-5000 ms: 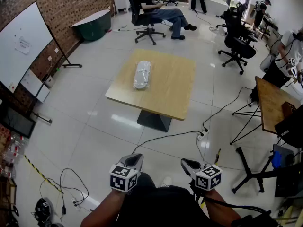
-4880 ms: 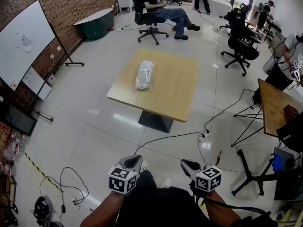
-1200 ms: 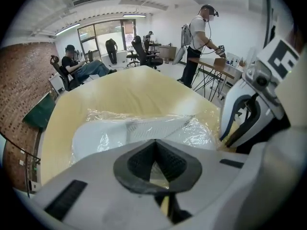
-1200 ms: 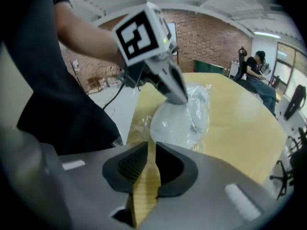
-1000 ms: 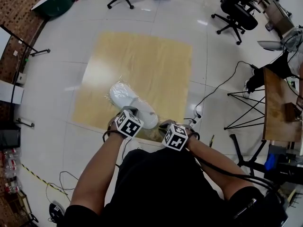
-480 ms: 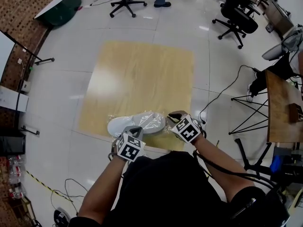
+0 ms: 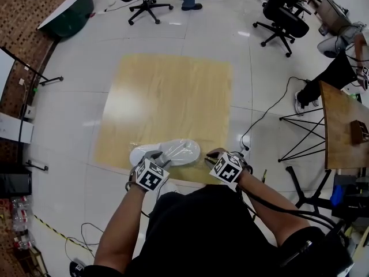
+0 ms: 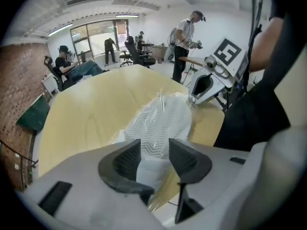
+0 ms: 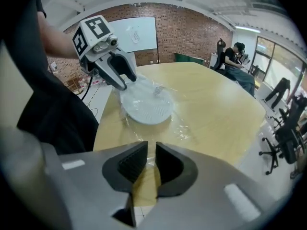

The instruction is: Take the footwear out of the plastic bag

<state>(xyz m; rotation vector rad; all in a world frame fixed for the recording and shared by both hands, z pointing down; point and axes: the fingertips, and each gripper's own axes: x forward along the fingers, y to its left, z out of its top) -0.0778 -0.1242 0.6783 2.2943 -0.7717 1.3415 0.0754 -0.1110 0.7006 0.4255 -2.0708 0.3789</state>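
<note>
A white shoe (image 7: 167,153), sole outward and wrapped in a clear plastic bag (image 9: 180,126), lies along the near edge of the wooden table (image 7: 173,97). My left gripper (image 7: 157,156) is at the shoe's left end. In the left gripper view its jaws (image 8: 154,150) are opening, and the wrapped shoe (image 8: 160,121) shows in the gap without the pads pressing it. My right gripper (image 7: 212,154) sits just right of the shoe, where the loose film trails off. Its jaws (image 9: 151,159) are opening from a narrow gap, and I make out only table between them.
The shoe and both grippers are close to the table's near edge. Office chairs (image 7: 277,16) and a seated person (image 8: 72,66) are beyond the table. A second wooden table (image 7: 340,126) stands to the right, and cables (image 7: 253,131) run across the floor. Another person (image 8: 184,37) stands behind.
The bagged shoe has turned from a diagonal to lie along the near edge. My left gripper has come to its left end with jaws spread. The right gripper has drawn slightly right.
</note>
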